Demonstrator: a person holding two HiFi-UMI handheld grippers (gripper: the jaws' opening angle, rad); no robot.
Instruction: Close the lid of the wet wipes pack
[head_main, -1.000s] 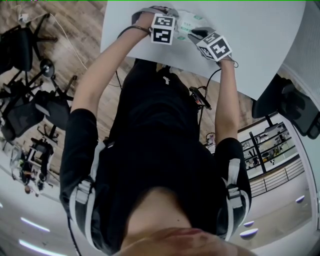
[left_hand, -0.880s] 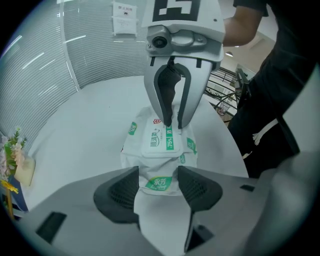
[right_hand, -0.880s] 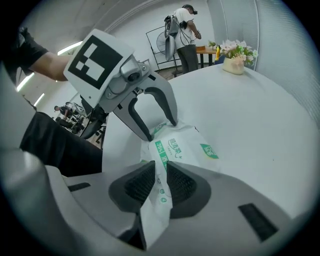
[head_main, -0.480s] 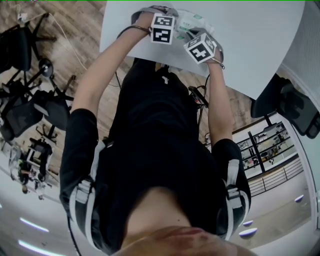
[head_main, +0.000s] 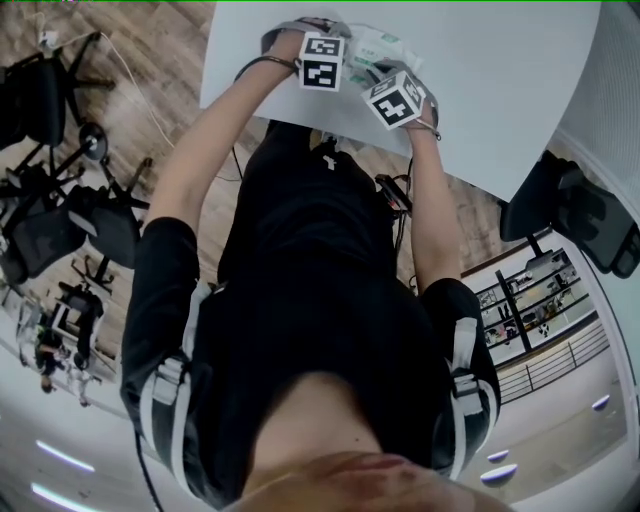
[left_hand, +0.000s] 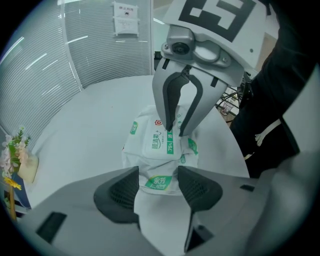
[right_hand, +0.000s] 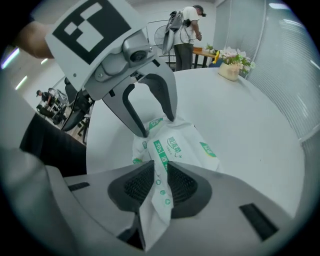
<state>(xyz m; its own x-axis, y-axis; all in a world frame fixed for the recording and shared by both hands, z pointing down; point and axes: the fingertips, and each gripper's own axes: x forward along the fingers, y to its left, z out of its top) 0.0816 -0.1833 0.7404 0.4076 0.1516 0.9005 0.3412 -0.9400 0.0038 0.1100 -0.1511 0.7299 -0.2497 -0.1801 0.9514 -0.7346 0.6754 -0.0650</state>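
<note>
White table (head_main: 520, 80): left tongs (left_hand: 157, 176) grip wet wipes pack (left_hand: 156, 142); right tongs (right_hand: 160, 181), now closer, pinch it, just widening.

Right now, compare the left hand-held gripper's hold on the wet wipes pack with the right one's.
Jaw gap: the left hand-held gripper stands wide; the right hand-held gripper is narrow, its jaws having just opened slightly.
Contents: the left spans the wet wipes pack's bunched end; the right pinches a thin fold of wrapper.
Shared: both point steeply down, gripping opposite ends of one pack.
</note>
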